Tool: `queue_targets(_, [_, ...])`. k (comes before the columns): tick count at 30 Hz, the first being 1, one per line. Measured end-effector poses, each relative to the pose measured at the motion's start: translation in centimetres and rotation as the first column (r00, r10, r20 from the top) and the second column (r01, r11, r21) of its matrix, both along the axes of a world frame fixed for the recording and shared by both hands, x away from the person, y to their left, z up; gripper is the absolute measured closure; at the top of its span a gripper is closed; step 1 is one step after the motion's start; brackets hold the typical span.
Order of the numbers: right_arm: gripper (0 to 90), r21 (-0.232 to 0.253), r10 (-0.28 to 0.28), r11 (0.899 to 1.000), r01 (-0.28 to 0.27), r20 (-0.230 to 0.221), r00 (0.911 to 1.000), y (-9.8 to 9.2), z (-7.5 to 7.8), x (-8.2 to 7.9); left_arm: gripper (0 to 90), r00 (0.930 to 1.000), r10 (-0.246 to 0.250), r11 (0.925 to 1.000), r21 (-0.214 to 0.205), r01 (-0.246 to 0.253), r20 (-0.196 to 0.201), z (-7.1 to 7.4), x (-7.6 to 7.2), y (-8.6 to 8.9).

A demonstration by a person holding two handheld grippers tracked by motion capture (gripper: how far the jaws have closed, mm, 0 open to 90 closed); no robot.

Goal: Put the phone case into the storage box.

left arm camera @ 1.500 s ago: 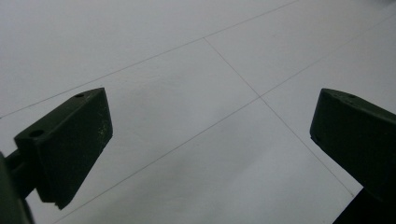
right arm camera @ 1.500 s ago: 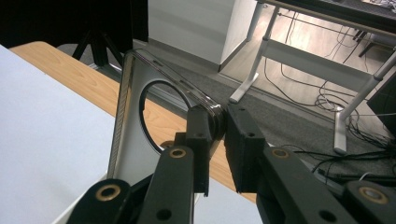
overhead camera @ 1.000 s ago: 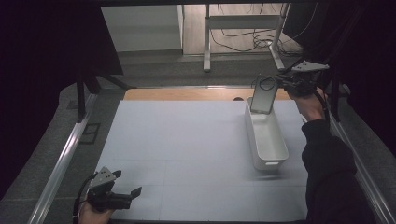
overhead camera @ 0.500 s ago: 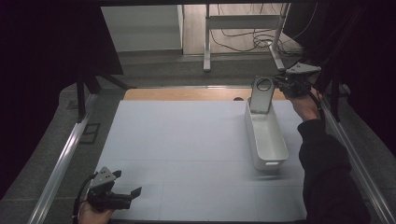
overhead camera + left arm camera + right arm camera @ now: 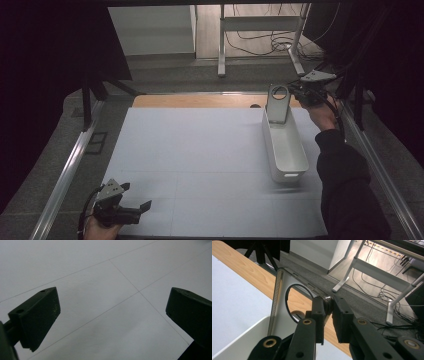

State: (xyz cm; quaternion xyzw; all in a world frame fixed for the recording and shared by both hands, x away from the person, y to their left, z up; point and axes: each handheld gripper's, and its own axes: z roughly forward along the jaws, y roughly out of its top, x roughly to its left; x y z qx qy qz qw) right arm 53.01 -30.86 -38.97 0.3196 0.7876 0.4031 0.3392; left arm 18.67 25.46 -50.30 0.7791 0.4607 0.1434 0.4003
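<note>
High view showed the right gripper [image 5: 295, 92] clenched on a grey plate [image 5: 278, 104] by its top edge, hanging upright into the far end of the white bin [image 5: 285, 150], probably for stowing. The left gripper [image 5: 131, 202], released, rested well away from the bin.

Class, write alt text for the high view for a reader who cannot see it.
The right gripper holds a flat grey plate with a round hole upright at the far end of a white bin. The left gripper rests open near the white table's front corner.

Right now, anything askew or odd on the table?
Nothing damaged or spilled. The grey plate with a round hole stands upright at the far end of the white bin, clamped by the right gripper, not lying flat.
</note>
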Motion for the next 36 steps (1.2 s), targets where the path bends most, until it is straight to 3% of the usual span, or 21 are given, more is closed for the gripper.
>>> queue_targets(15, [79.7,-0.002,-0.001,1.0,0.001,0.021,0.9998,0.4,-1.1,0.1,0.5,1.0,-0.001,1.0,0.002,0.001,-0.001,0.0,0.0,0.0])
queue_targets(36, [78.7,0.005,-0.035,0.999,0.035,0.009,0.9993,0.2,-2.1,0.3,0.9,1.0,-0.003,1.0,0.004,0.003,-0.003,0.0,0.0,-0.1])
